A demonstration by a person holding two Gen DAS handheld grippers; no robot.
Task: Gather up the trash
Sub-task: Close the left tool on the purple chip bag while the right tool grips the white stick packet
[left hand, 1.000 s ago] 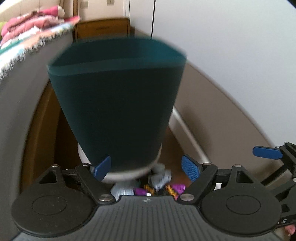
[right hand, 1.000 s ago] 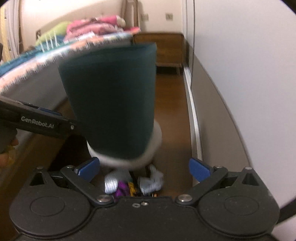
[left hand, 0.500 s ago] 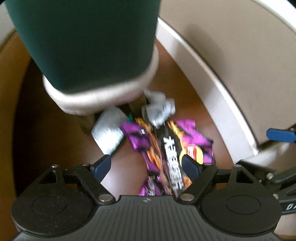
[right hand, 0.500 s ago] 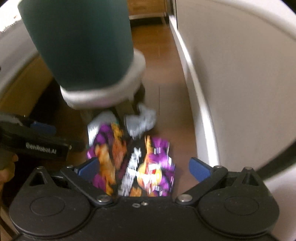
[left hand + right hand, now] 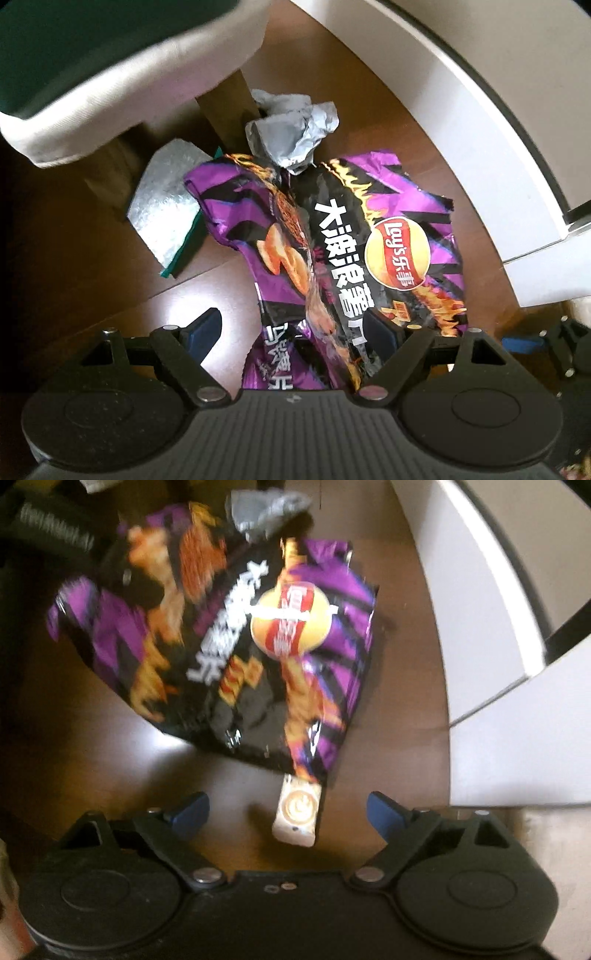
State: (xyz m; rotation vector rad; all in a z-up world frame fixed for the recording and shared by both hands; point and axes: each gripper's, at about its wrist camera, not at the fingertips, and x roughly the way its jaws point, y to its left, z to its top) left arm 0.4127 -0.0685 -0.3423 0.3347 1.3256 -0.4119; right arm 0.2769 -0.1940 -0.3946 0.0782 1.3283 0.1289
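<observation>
Left wrist view: the left gripper (image 5: 291, 328) is pointed steeply down at the brown wood floor (image 5: 110, 266), jaws held apart, nothing clamped. The glossy purple-and-black chip bag (image 5: 332, 251) (crinkled foil-plastic, flattened, flame print) is seen lying on the floor; its lower end is overlapped by the right blue fingertip (image 5: 380, 328), contact cannot be told. A crumpled grey paper wad (image 5: 291, 129) is seen touching the bag's far edge. A flat silver foil pouch (image 5: 166, 199) with a green edge lies just beside the bag at left. A dark green bin (image 5: 74, 40) with a white rounded base is seen at upper left, near the trash. A white baseboard (image 5: 480, 122) curves along the right.

Right wrist view (motion-blurred): the right gripper (image 5: 288, 812) is also aimed down, jaws wide though they have just been closing a little; a small cream sachet (image 5: 297, 812) with a latte picture lies between the fingertips, not pressed. The chip bag (image 5: 221, 646) is seen beyond it, the sachet's far end tucked under the bag's edge. The paper wad (image 5: 266, 509) sits at the bag's top.
</observation>
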